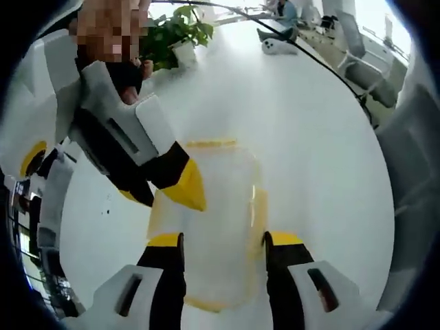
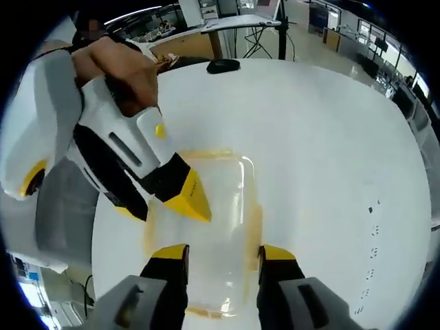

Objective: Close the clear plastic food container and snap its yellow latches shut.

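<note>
**Light, slick container: press at the latches**

Nearest, left tongs (image 1: 223,240) and right tongs (image 2: 223,253) each stand open astride the clear container (image 1: 220,220), gripping nothing. It lies flat on the white tabletop (image 1: 309,130). Likely light, stiff, slippery; work the yellow latches (image 1: 258,206). Farther off, a potted plant (image 1: 177,34).

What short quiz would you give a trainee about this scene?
1. True or false: the clear container lies on a white table.
2. The container's latches are: A red, B yellow, C blue.
3. In the left gripper view, what stands near the table's far edge?

Key: 1 true. 2 B. 3 a potted plant.
</note>
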The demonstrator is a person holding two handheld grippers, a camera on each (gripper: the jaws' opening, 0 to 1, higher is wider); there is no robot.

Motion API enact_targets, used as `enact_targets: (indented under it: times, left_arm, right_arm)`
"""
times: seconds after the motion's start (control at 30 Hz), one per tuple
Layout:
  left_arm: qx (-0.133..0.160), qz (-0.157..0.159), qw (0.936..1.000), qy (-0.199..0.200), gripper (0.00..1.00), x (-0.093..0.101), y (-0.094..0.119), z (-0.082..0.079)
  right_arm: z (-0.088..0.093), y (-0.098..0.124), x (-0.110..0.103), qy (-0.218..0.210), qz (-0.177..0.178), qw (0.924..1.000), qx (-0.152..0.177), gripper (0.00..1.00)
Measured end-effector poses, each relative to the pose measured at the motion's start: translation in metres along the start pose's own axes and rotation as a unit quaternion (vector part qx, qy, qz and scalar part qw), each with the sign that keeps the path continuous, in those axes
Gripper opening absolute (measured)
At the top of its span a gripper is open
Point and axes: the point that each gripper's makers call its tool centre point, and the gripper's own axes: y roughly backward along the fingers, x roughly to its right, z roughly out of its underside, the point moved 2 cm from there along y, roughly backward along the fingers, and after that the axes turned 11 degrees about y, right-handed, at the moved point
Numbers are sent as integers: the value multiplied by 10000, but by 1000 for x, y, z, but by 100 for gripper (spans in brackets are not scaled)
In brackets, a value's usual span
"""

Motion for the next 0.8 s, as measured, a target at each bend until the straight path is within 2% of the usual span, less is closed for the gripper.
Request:
enact_targets:
  times: [0.1,0.13,0.27,0.3,0.37,0.4,0.43,0.47,0.53,0.67,0.8]
  left_arm:
    - [-46,-114,9996,-260,43,1,-2,-1]
    - [-94,-178,9994,-273,43,2,-4,-2]
    - [-171,-279,9991,-259,42,1,-8,-5]
    - [-101,-559,9980,-266,40,-7,-5,-6]
    - [-109,-276,9994,-169,39,3,-7,-5]
    - [-161,-420,9988,-175,39,-1,-5,-4]
    - [-174,-403,9989,-151,39,0,-7,-4]
    - [-171,-405,9989,-154,39,0,-7,-4]
    - [-120,-399,9990,-152,39,0,-7,-4]
    - [-24,-380,9992,-129,39,0,-6,-4]
    - [-82,-382,9990,-198,40,1,-8,-4]
  right_arm:
    - [-1,-2,2,-87,-109,9999,-52,37]
    - [-2,-2,1,-218,-122,9997,-75,37]
    - [-3,-3,0,-108,-199,9994,-244,36]
    - [-2,-4,0,-149,-239,9992,-282,35]
    - [-1,-5,1,-190,-321,9989,-270,34]
    - [-3,-8,-2,-347,-456,9979,-310,33]
    - [-7,-11,-1,-583,-419,9971,-258,33]
    - [-6,-10,1,-418,-477,9978,-207,34]
    - [-3,-9,1,-442,-585,9972,-114,34]
    - [-3,-8,-1,-403,-562,9975,-174,35]
    - [-3,-8,1,-418,-544,9975,-189,37]
